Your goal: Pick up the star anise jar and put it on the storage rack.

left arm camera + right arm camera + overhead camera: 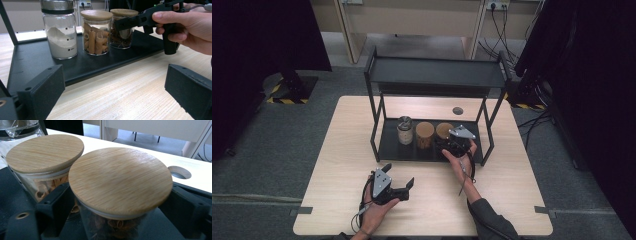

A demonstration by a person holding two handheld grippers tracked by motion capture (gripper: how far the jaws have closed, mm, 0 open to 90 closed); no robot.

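The jaws of the right gripper (451, 142) stood part open, one on each side of the spice jar (117, 220), below its wooden lid (120, 180); whether the pads pressed on the glass could not be told. The jaws of the left gripper (401, 181) stood wide with nothing between them, above bare table (125, 95).

The spice jar stood upright at the right end of a row of three on the bottom tray (82, 65) of a black rack (437, 72). It held dark, star-shaped bits behind clear glass. Just beside it, in the middle of the row, stood the roll jar (96, 32), also with a wooden lid and packed with tan rolled sticks. The two lids lay close together in the right gripper view, the edges near or touching. At the left end stood the powder jar (60, 32), taller, with a metal lid and white powder heaped partway up.

The right hand (462, 160) reached to the tray from the near side. The left hand (377, 210) rested near the front edge of the table, well apart from the rack. A round hole (457, 110) showed in the table behind the rack.
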